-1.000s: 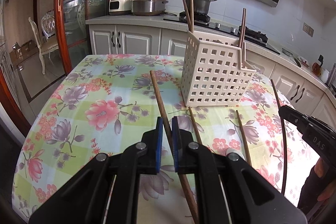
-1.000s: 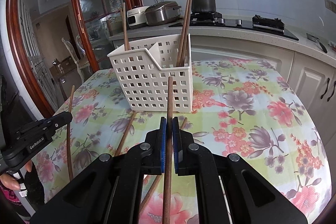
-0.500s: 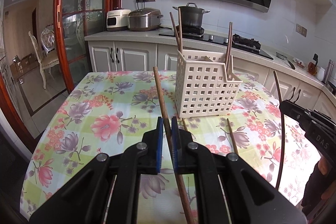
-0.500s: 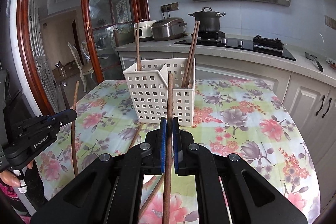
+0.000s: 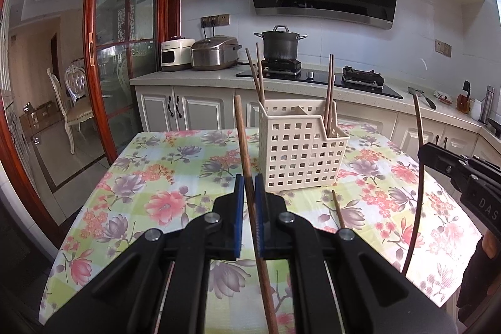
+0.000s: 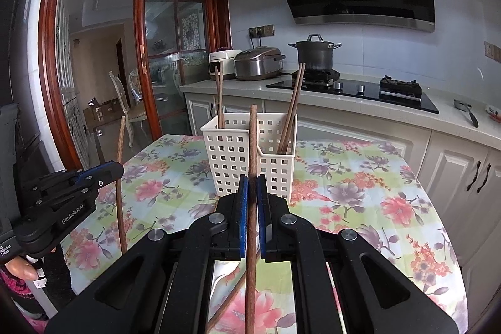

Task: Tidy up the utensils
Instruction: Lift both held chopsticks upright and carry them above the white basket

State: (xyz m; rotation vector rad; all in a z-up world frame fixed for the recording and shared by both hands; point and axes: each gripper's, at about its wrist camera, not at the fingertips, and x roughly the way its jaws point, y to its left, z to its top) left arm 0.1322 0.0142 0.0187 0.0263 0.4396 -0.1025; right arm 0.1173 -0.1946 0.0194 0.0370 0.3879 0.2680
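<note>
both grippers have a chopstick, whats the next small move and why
Probably carry each chopstick forward until its tip is over the white basket. The left gripper and right gripper are each shut on a chopstick short of the basket, which already holds others upright.

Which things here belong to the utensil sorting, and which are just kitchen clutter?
In the job:
- left hand-held gripper, shut on a chopstick
- right hand-held gripper, shut on another chopstick
- white basket with chopsticks standing in it
- loose chopstick on the tablecloth

Just lying about:
- pot
- rice cooker
- chair
</note>
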